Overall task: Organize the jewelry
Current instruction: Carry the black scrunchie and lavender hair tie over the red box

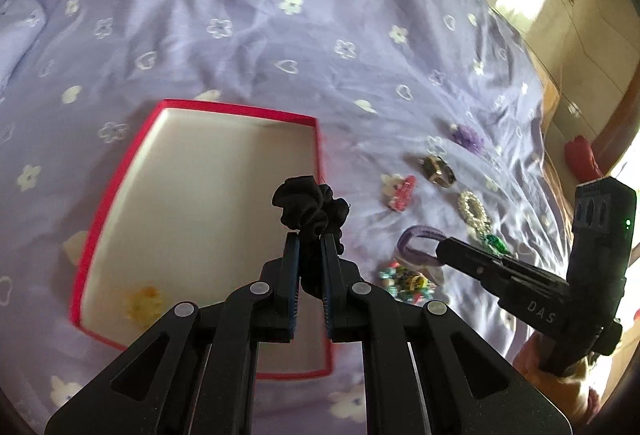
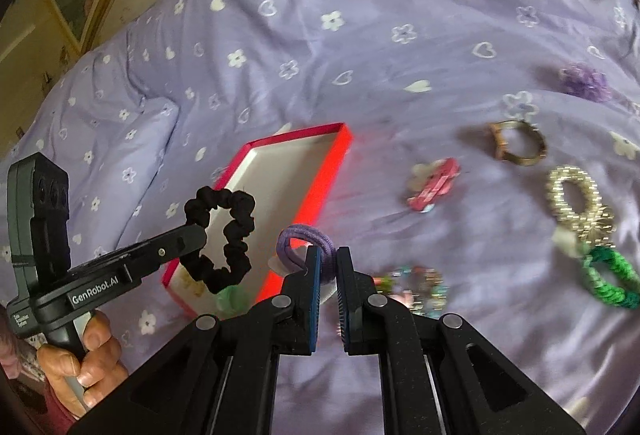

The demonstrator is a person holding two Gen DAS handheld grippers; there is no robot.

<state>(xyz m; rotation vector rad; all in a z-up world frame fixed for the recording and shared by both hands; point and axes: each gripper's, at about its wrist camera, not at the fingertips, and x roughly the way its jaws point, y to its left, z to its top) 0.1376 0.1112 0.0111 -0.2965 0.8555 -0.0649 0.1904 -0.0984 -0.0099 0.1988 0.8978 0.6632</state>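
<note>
A black scrunchie is clamped in the left claw over the box; a purple tie, clamped in the right claw, is held beside the box. Either may snag if released early.

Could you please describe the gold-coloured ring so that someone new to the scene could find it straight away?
On the lilac bedspread, look right of the red-rimmed box, past the pink hair clip. The gold-coloured ring lies there, below the purple flower piece. It alone is a plain metal band, neither beaded nor fabric.
</note>
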